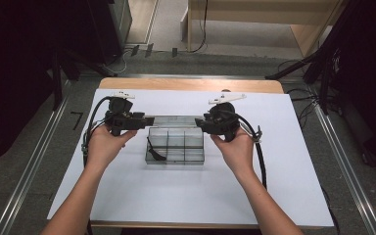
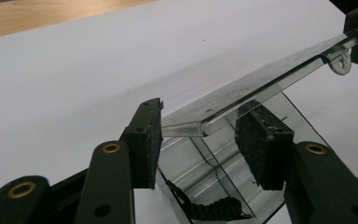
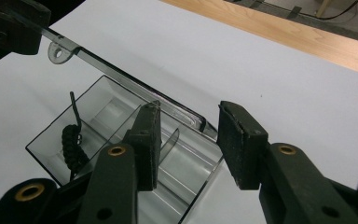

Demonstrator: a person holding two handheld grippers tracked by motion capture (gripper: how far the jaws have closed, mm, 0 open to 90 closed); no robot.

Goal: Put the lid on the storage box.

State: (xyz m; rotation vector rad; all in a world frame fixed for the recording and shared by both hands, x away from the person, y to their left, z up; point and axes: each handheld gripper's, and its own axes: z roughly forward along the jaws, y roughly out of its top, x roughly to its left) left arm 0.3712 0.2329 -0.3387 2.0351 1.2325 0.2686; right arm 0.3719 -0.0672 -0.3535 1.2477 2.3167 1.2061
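Note:
A clear plastic box (image 1: 175,156) with several compartments stands on the white sheet, its hinged lid (image 1: 174,120) raised along the far side. A black braided cord (image 1: 154,151) lies in its left compartment. My left gripper (image 1: 149,120) is at the lid's left end and my right gripper (image 1: 200,122) at its right end. In the left gripper view the lid (image 2: 261,81) ends between the pads (image 2: 149,135) of the left gripper (image 2: 205,140), which stand apart from it. In the right gripper view the lid (image 3: 121,79) reaches between the right gripper's (image 3: 189,140) spread jaws, unpinched. The cord (image 3: 72,144) shows below.
The white sheet (image 1: 176,196) covers most of a wooden table (image 1: 191,84). Metal rails (image 1: 34,156) run along the floor on both sides. Cables trail from each gripper down beside the forearms. Dark stands (image 1: 323,54) sit at the back corners.

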